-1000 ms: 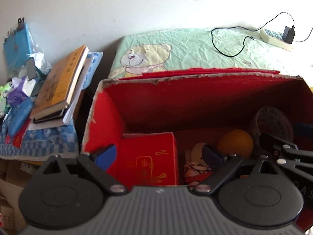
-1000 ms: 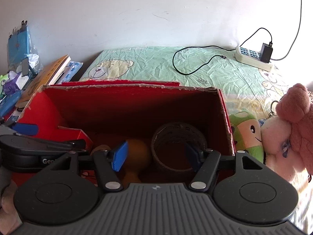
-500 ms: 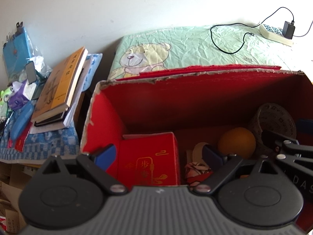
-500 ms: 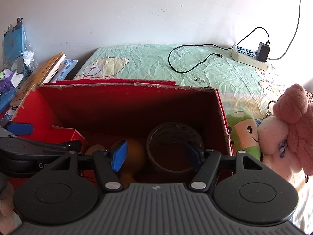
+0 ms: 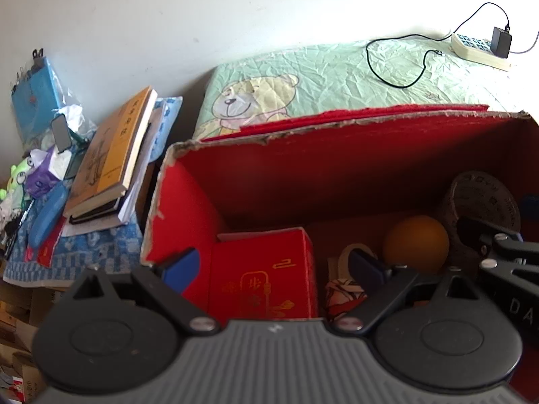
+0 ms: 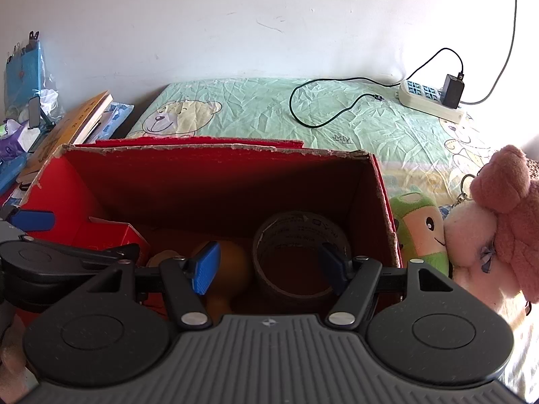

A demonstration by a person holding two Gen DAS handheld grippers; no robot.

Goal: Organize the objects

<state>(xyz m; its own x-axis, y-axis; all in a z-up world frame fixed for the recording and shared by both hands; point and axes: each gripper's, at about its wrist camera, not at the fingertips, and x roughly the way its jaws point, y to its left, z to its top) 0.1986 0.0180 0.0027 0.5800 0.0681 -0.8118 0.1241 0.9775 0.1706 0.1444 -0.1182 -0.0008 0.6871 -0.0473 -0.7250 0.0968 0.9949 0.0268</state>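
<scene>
Both grippers are hovering over an open red cardboard box (image 6: 215,181) that is sitting on a bed with a green bear-print sheet (image 6: 256,107).

The right gripper (image 6: 269,264) is pointing down into the box's right half with its blue-padded fingers (image 6: 205,267) spread wide, gripping nothing. A roll of brown tape (image 6: 296,245) is standing on edge on the box floor beyond them, framed by the gap but not pressed by either pad. An orange ball (image 5: 417,245) is lying just left of the tape.

The left gripper (image 5: 273,266) is hanging over the box's left half, its fingers (image 5: 180,267) also released and wide apart. A small red carton with gold print (image 5: 266,276) is resting in the near left corner, showing between them (whether either pad is touching it, I cannot tell).

Outside the box, plush toys (image 6: 478,222) are crowding against its right wall, a power strip (image 6: 431,101) with a black cable is lying on the sheet, and a stack of books (image 5: 114,158) is leaning to the left.
</scene>
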